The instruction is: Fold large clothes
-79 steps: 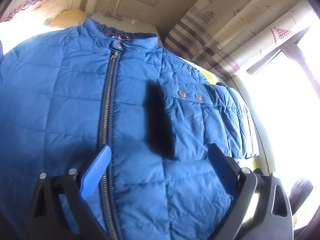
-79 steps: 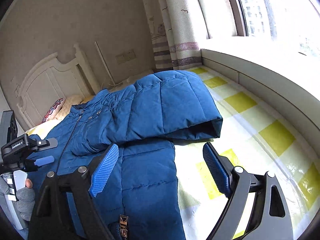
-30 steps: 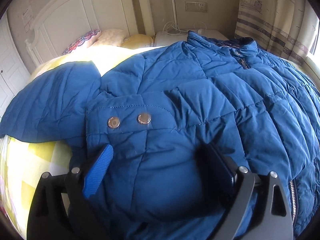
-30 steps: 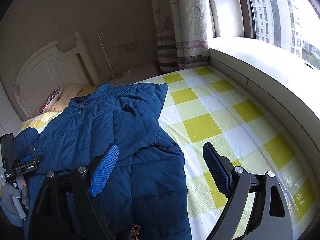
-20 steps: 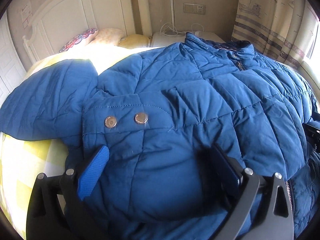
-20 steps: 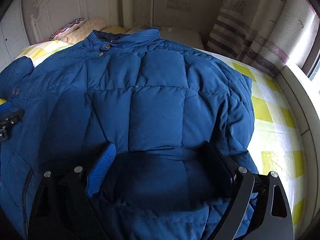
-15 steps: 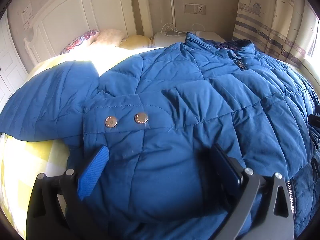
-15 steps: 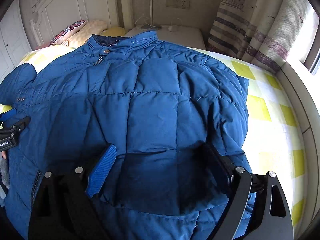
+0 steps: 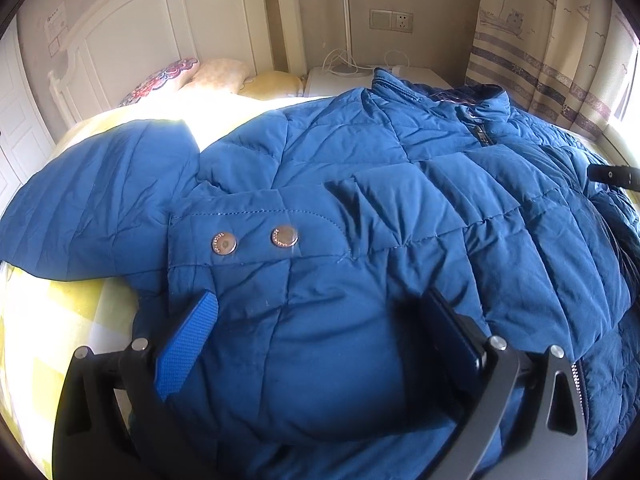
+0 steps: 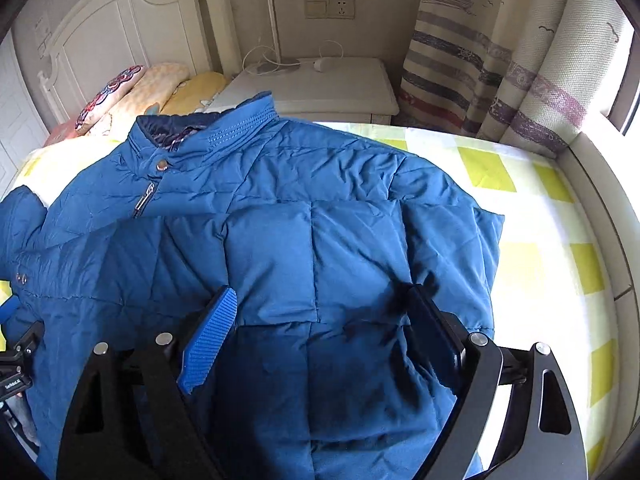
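While the blue puffer jacket (image 10: pixel 304 220) lies zipped, front up, on the checked bed (image 10: pixel 532 248), both tools stand released over it: left tool (image 9: pixel 320 332) above the snap-buttoned sleeve cuff (image 9: pixel 256 240), right tool (image 10: pixel 320 320) above the folded-in sleeve.

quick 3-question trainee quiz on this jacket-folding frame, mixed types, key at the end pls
1. True or false: the blue puffer jacket lies on a plain white sheet.
2. What sits between the left gripper fingers? A) a folded sleeve cuff with two snaps B) a pillow C) the collar
3. Fill in: the jacket's zipper is pulled ___ to the collar.

Key: 1 false, the bedsheet is yellow-checked; 2 A, the cuff; 3 up.
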`<action>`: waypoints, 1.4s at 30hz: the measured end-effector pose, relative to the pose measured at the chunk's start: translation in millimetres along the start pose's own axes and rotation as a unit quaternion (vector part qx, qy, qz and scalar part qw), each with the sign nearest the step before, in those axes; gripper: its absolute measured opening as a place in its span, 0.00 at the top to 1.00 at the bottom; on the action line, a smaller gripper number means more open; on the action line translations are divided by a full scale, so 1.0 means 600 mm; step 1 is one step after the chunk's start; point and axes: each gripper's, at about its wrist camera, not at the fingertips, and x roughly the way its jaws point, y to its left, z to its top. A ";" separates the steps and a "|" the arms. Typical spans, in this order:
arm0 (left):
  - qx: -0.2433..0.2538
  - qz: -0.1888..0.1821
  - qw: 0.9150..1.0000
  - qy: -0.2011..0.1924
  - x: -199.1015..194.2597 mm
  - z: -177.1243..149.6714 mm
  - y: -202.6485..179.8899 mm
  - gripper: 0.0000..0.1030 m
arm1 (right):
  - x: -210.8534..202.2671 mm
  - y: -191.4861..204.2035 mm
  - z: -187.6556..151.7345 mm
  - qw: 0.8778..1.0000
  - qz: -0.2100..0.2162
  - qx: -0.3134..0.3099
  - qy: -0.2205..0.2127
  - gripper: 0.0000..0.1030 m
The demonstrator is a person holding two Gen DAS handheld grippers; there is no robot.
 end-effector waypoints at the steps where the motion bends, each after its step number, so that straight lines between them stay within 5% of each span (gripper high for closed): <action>1: 0.000 0.000 1.000 0.000 0.000 0.000 0.000 0.02 | -0.004 -0.008 0.009 1.000 -0.004 0.012 -0.015 0.19; 6: -0.003 -0.007 1.000 -0.003 -0.001 0.001 0.002 0.02 | 0.071 -0.025 0.028 0.999 -0.043 0.013 0.020 0.18; 12: -0.009 -0.011 1.000 -0.004 -0.002 0.001 0.006 0.02 | 0.020 0.002 0.019 0.996 -0.084 0.021 0.012 0.21; 15: -0.010 -0.012 1.000 -0.004 -0.002 0.001 0.006 0.02 | -0.052 0.079 -0.015 0.999 -0.007 -0.020 -0.045 0.20; 18: -0.018 -0.019 1.000 -0.007 -0.004 0.002 0.013 0.02 | -0.059 0.178 -0.064 0.993 0.057 -0.094 -0.031 0.16; 21: -0.039 -0.031 0.999 -0.013 -0.009 0.000 0.027 0.02 | -0.014 0.230 -0.105 0.989 0.025 -0.143 -0.007 0.13; 25: -0.079 -0.061 0.994 -0.034 -0.023 -0.004 0.053 0.02 | -0.019 0.205 -0.091 0.995 0.035 -0.092 0.014 0.13; 28: -0.125 -0.080 0.987 -0.068 -0.042 -0.011 0.083 0.03 | -0.062 0.218 -0.088 0.995 0.047 -0.083 -0.022 0.13; 31: -0.175 -0.091 0.976 -0.094 -0.055 -0.016 0.117 0.03 | -0.076 0.272 -0.103 0.985 0.092 -0.141 -0.049 0.13; 33: -0.201 -0.109 0.970 -0.086 -0.048 -0.019 0.134 0.03 | -0.032 0.316 -0.128 0.974 0.085 -0.212 0.004 0.12; 34: -0.209 -0.113 0.968 -0.078 -0.043 -0.020 0.140 0.04 | -0.023 0.321 -0.134 0.972 0.075 -0.223 -0.003 0.11; 38: -0.223 -0.105 0.965 -0.086 -0.043 -0.020 0.147 0.05 | -0.030 0.301 -0.105 0.973 0.105 -0.205 0.024 0.21; 42: -0.219 -0.078 0.964 -0.126 -0.072 -0.022 0.147 0.09 | -0.054 0.236 -0.044 0.986 0.089 -0.138 -0.032 0.21</action>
